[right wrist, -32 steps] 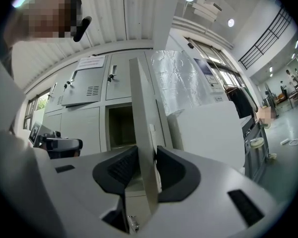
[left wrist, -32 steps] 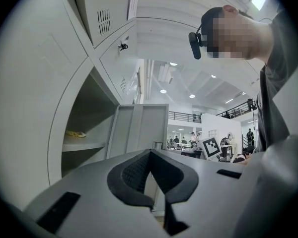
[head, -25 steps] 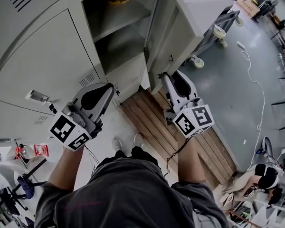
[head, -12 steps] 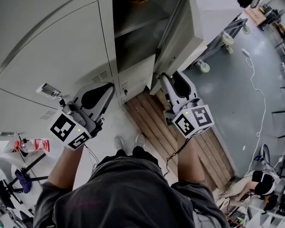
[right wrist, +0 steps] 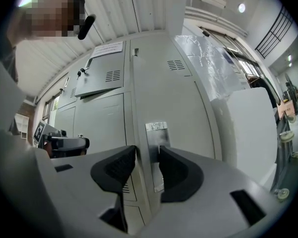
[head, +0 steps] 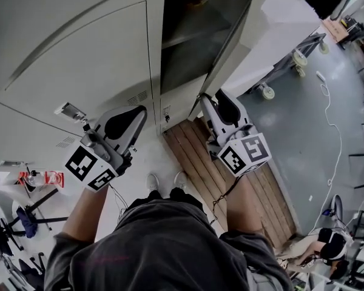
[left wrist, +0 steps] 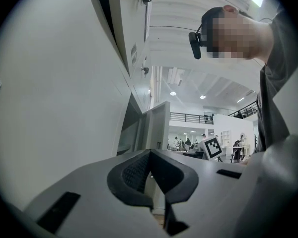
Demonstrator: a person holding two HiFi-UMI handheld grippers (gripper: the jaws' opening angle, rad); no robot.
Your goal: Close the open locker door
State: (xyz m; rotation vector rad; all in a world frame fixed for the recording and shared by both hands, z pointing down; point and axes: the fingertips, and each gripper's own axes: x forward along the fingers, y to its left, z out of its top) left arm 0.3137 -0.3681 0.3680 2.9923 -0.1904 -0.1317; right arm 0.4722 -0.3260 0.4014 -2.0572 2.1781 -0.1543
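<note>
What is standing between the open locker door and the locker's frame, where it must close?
Nothing visible does. The space between the locker door and the locker opening is free, and the shelf lies inside the locker.

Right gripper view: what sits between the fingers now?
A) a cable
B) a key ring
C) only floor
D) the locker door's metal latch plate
D: the right gripper, its fingers having just been opening, straddles the latch plate on the locker door edge, pads apparently not touching it.
</note>
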